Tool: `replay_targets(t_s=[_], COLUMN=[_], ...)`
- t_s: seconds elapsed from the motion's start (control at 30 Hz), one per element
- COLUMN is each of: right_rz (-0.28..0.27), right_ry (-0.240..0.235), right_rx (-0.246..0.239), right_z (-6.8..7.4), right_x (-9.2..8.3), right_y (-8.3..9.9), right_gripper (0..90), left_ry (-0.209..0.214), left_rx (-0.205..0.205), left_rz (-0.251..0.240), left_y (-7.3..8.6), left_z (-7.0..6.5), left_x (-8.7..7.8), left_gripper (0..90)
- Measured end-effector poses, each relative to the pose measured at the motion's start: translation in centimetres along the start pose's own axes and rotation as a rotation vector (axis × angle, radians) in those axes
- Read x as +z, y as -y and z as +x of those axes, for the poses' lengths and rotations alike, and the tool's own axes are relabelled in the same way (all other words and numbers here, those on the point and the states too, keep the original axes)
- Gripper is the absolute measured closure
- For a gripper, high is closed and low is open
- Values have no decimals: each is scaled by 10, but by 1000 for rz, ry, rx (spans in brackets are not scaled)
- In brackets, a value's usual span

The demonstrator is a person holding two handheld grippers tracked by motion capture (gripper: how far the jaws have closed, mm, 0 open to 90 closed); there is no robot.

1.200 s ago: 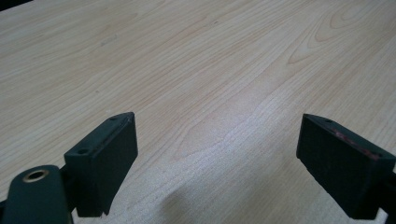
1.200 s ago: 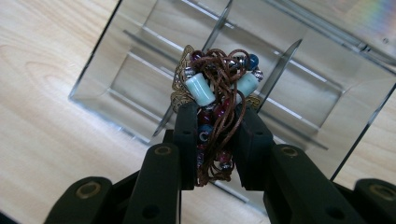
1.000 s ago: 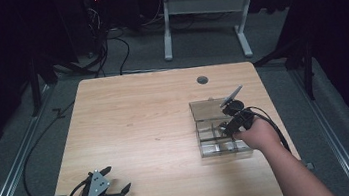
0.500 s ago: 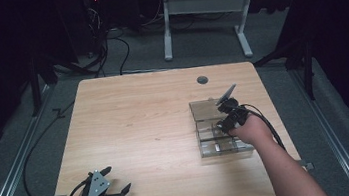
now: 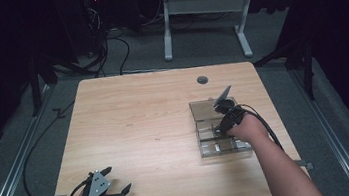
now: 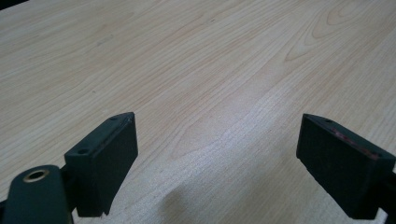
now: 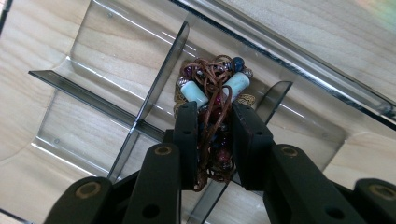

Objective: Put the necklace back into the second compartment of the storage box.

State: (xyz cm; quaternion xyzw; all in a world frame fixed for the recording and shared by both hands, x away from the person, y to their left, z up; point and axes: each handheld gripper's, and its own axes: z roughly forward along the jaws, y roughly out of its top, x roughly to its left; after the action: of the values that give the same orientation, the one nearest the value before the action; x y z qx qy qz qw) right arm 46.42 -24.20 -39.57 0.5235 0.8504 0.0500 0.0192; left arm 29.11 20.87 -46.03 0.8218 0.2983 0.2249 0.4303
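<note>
Brown-corded beaded bracelet [image 7: 212, 105] bunched in right claw [image 7: 212, 140].

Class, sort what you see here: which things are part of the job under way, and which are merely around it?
In the job:
- right gripper, shut on the beaded leather-cord bracelet
- clear divided organiser box beneath it

Just there:
- left gripper, open, holding nothing, at the near table edge
- cable grommet in the table
- cables on the floor
</note>
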Motion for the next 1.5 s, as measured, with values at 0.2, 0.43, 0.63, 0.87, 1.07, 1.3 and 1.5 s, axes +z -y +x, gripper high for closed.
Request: replay_targets(t_s=[0.2, 0.43, 0.63, 0.87, 1.07, 1.3, 1.5], right_rz=[-2, -41, -82, -55, -17, -15, -54], right_ry=[-20, -33, -39, -41, -21, -27, -44], right_rx=[3, 30, 42, 38, 32, 53, 58], right_z=[1, 0, 2, 0, 2, 0, 4], right_x=[2, -8, -30, -17, 0, 0, -19], right_y=[-3, 0, 11, 15, 7, 6, 16], right_gripper=[737, 598, 699, 863, 865, 807, 778], left_ry=[-1, 0, -2, -4, 0, 3, 0], left_rx=[-1, -2, 2, 1, 1, 1, 2], left_rz=[0, -2, 4, 3, 2, 2, 2], left_y=[0, 0, 0, 0, 0, 0, 0], left_z=[0, 0, 0, -1, 0, 0, -1], left_x=[0, 0, 0, 0, 0, 0, 0], left_gripper=[131, 132, 134, 135, 138, 140, 140])
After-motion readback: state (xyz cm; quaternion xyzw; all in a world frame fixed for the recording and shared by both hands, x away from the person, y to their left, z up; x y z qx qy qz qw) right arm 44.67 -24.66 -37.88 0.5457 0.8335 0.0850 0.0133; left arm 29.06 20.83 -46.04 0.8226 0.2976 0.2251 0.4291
